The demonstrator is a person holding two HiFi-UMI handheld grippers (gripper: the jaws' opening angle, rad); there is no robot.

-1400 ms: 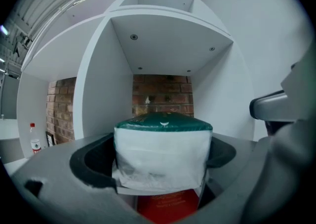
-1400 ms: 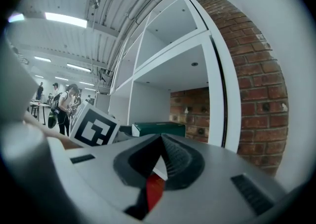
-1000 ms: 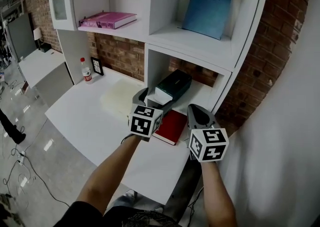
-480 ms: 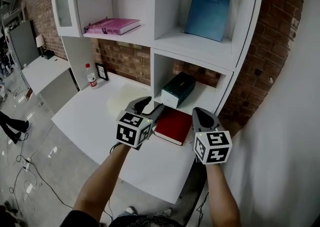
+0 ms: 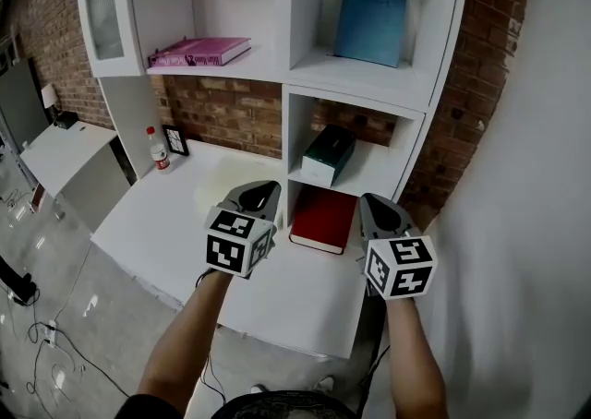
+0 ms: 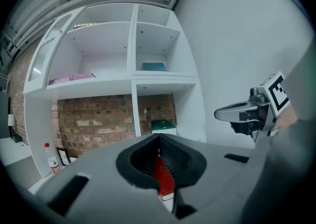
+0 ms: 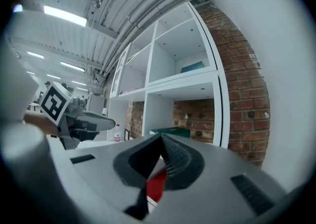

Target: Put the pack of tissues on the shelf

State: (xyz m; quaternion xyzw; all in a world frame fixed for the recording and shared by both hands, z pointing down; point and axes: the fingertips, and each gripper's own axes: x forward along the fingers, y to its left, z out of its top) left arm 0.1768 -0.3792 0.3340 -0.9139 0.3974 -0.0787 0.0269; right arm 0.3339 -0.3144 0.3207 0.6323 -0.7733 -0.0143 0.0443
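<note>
A white shelf unit stands against a red brick wall, with a white desk running out from its foot and a glossy grey floor, strung with cables, below. A pink book lies flat on the upper left shelf and a blue book leans against the back of the upper right compartment. On the desk by the wall stand a small bottle and a dark picture frame.

The pack of tissues, dark green with a white end, lies on the floor of the lower right compartment, its white end facing outward. In front of it, a red book lies flat at the mouth of that compartment.

A person holds both tools level over the desk's front part, short of the shelf and well apart from the pack, which sits beyond and between them. The left gripper has just been closing its jaws; they now meet at the tips with nothing between them. The right gripper, just right of the red book, also has its jaws together and grips nothing.
</note>
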